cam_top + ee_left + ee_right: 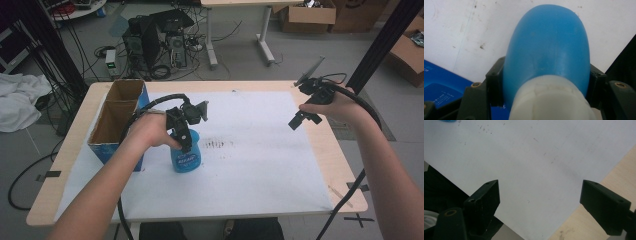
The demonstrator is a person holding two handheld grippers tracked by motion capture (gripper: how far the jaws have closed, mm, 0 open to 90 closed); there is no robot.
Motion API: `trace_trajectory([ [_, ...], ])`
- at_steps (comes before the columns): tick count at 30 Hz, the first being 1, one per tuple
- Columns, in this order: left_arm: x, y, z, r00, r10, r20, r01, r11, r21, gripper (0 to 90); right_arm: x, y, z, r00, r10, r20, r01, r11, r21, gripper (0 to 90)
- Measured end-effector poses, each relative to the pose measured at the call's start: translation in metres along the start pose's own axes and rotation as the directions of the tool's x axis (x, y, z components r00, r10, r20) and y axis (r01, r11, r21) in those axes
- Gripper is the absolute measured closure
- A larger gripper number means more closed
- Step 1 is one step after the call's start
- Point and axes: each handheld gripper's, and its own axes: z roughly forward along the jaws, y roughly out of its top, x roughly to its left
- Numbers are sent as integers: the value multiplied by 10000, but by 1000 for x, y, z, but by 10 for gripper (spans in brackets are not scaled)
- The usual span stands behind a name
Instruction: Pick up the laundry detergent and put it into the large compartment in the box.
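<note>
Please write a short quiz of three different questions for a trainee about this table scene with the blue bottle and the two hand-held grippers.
1. True or false: the left hand-held gripper is shut on the blue bottle.
2. Where does the open cardboard box stand? A) at the table's left side B) at the right edge C) on the floor
3. In a few words: what is between the jaws of the right hand-held gripper?

Key
1. True: its jaws press on both sides of the bottle.
2. A
3. Nothing; they stand open over the white sheet near the table edge.
</note>
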Motion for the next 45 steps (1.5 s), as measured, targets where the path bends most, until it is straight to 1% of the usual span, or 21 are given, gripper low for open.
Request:
trace_trajectory([
  [9,-1,1,-1,9999,87,-84,-86,9998,177,370,1,-1,0,10000,-11,-11,11,10000,4,163],
  [13,-2,3,-1,9999,-1,-140,6,9994,335,374,1,-2,-2,10000,-17,-10,16,10000,-69,163],
  [17,-5,4,-9,9995,-51,-297,61,9994,330,375,2,-2,-3,10000,13,-33,-13,9999,-150,163],
  [21,-2,3,-26,9988,-477,-81,479,9985,259,376,4,-2,-5,10000,-20,-16,20,9999,-152,163],
  [22,-1,2,-32,9972,-747,4,746,9970,201,376,4,-1,-5,10000,-3,-22,3,9999,-147,163],
  [26,6,0,-55,9847,-1703,382,1696,9853,191,376,7,0,-8,10000,-65,-48,64,9997,-235,163],
  [27,6,0,-55,9847,-1703,382,1696,9853,191,377,7,0,-8,10000,-65,-48,64,9997,-235,163],
  [28,9,-3,-67,9789,-1990,463,1989,9800,59,377,9,1,-9,10000,-63,-56,62,9996,-262,163],
  [29,9,-3,-67,9789,-1990,463,1989,9800,59,377,9,1,-9,10000,-63,-56,62,9996,-262,163],
  [30,12,-5,-79,9719,-2303,490,2306,9730,-4,377,9,2,-9,9999,-87,-77,85,9996,-263,163],
  [31,13,-7,-85,9692,-2418,460,2423,9702,-48,378,10,2,-9,9999,-74,-80,71,9996,-276,163],
  [34,20,-13,-103,9519,-3040,386,3051,9520,-260,378,12,3,-11,9999,-100,-97,97,9995,-294,163],
  [35,23,-16,-111,9421,-3334,351,3345,9419,-304,377,13,3,-12,9999,-114,-88,112,9995,-282,163],
  [36,25,-19,-115,9342,-3550,347,3563,9334,-427,378,13,3,-12,9999,-140,-85,138,9994,-307,163],
  [37,28,-22,-121,9198,-3908,353,3921,9186,-485,378,13,3,-12,9999,-132,-94,129,9994,-321,163],
  [38,33,-26,-128,9100,-4131,357,4144,9088,-487,378,14,3,-13,9999,-155,-75,152,9994,-319,163],
  [40,40,-35,-139,8794,-4745,389,4760,8775,-583,378,14,4,-14,9999,-139,-87,136,9994,-326,163],
  [41,44,-39,-145,8662,-4981,392,4997,8639,-637,378,15,4,-15,9999,-143,-96,140,9993,-351,163],
  [43,52,-49,-155,8309,-5548,431,5565,8281,-674,378,15,5,-15,9998,-177,-86,174,9994,-315,163],
  [44,56,-55,-159,8047,-5915,517,5937,8016,-702,378,15,6,-15,9998,-174,-89,171,9993,-331,163],
  [45,56,-55,-159,8047,-5915,517,5937,8016,-702,378,15,6,-15,9998,-174,-89,171,9993,-331,163],
])
